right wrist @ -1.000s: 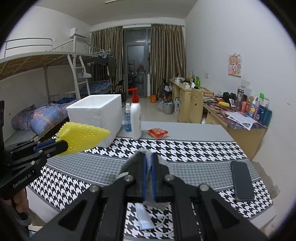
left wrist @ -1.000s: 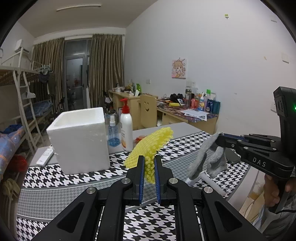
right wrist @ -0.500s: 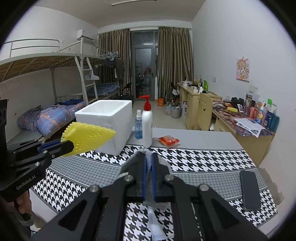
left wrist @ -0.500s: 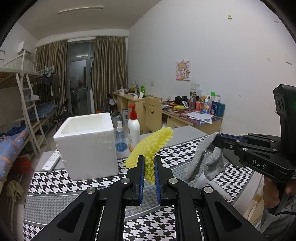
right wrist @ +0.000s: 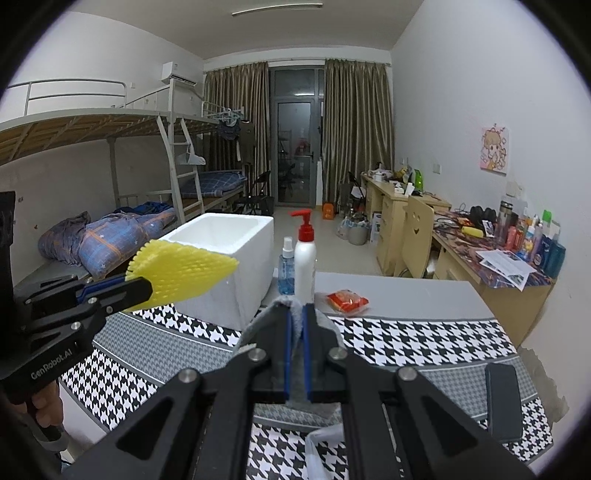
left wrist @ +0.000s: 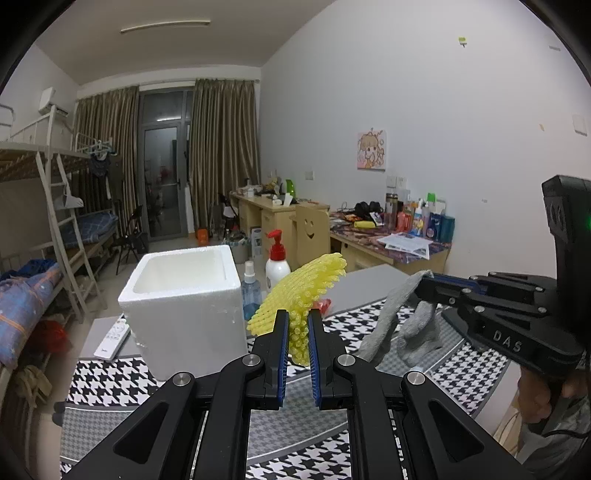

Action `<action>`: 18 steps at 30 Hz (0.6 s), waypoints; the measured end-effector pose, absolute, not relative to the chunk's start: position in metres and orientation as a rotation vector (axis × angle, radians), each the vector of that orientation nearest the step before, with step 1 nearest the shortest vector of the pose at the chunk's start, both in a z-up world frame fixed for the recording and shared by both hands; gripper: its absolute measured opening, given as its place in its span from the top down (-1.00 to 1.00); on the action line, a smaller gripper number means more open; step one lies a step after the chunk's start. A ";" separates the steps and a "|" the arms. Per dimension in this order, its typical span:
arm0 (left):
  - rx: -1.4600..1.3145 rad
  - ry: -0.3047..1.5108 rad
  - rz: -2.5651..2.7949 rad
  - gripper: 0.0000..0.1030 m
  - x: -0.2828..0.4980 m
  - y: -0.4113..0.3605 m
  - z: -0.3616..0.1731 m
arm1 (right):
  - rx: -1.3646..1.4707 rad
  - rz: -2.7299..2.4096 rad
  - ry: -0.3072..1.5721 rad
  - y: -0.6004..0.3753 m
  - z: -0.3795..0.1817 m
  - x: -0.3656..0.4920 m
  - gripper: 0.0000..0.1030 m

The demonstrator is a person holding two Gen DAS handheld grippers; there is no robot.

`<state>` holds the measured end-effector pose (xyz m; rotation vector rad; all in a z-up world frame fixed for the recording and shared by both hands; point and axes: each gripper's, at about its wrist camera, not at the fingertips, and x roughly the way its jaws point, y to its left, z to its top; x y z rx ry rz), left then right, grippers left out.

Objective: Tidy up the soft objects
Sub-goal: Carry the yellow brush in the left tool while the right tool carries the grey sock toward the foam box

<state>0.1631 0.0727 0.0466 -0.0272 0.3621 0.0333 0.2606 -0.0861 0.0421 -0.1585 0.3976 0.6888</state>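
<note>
Foam net [left wrist: 299, 295] in raised left tongs [left wrist: 297, 328]

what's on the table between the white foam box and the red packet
Two bottles stand there: a small blue spray bottle and a taller white pump bottle with a red pump, beside the foam box and left of the red packet. The right wrist view shows it best.

light: dim, cool, from ceiling tube [left wrist: 165, 26] | shadows: soft | glare: none | focus: sharp, far desks slightly soft | edges: strong fisheye bend, black corner vignette | door glass [right wrist: 298, 151]: dark
</note>
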 end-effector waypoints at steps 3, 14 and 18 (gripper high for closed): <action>-0.013 0.358 0.045 0.79 0.165 0.073 0.051 | -0.170 0.691 0.386 -0.081 0.047 0.262 0.85; -0.008 0.334 0.069 0.79 0.176 0.085 0.068 | -0.191 0.705 0.364 -0.062 0.064 0.272 0.85; -0.015 0.332 0.078 0.79 0.182 0.088 0.071 | -0.205 0.705 0.350 -0.055 0.071 0.274 0.85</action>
